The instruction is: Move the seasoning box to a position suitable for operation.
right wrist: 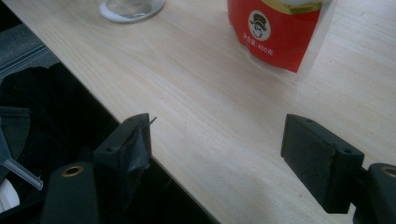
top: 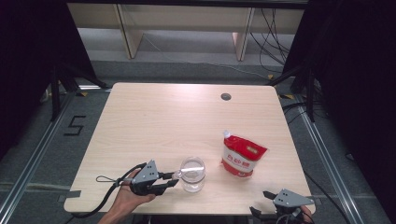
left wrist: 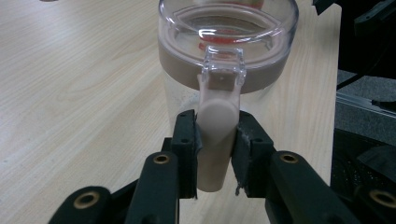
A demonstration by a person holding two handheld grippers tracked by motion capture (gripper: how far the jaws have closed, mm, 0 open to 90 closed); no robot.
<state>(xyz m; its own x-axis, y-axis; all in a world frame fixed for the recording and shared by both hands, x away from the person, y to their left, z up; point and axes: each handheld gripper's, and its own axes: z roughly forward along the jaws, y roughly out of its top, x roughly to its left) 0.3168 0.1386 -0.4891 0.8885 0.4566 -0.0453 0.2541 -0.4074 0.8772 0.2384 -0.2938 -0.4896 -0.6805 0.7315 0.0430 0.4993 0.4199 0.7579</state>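
Left tongs (top: 176, 178) reach in from the near left of the bench (top: 154, 121) and are clenched on the jar's handle tab (left wrist: 215, 140). In the left gripper view the two black pads press either side of this beige tab, which hangs down from a clear hinge on the lid (left wrist: 228, 28). The hand (top: 133, 195) carrying these tongs sits at the near edge, cable trailing off to the left

Jar (top: 193, 174): clear, upright, standing on the bench near its front edge, a little left of centre. A brownish band runs round it under the lid

Bag (top: 243, 155): red and white pouch, lying flat on the bench just right of the jar and slightly farther back, apart from it. Spout corner points to the far left. The right gripper view shows its red printed face (right wrist: 275, 32)

Right tongs (top: 261, 200) hover at the near right corner of the bench, released, pads wide apart over bare wood, nothing between them; bag well ahead of them
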